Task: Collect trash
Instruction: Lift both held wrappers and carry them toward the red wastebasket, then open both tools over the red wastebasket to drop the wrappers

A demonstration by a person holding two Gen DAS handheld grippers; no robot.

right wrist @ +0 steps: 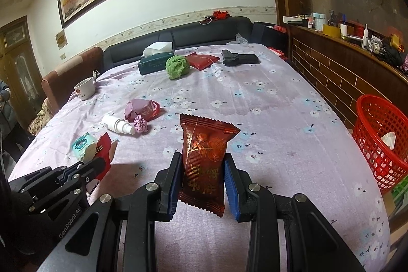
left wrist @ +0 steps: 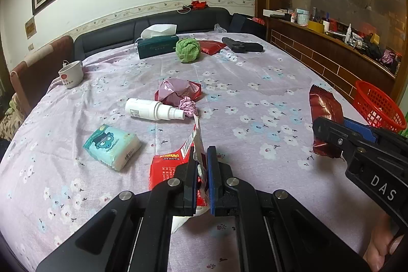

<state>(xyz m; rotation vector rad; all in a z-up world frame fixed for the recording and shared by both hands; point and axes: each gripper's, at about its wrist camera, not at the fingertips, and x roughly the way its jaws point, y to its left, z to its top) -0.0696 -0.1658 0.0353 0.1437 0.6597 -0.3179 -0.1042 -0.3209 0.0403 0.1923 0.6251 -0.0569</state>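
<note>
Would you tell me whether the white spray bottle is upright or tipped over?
Tipped over: the spray bottle lies on its side on the tablecloth, nozzle toward the crumpled wrapper.

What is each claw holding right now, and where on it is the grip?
The left claw pinches a torn red wrapper at its ragged edge. The right claw clamps a dark red snack packet across its lower sides, upright.

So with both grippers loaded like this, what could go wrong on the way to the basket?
1. The left gripper pinches only a thin edge of the torn red wrapper, so it may slip out.
2. The red basket stands off the table's right edge; the dark red snack packet in the right gripper could miss it.
3. Both grippers are close together and might collide.
</note>
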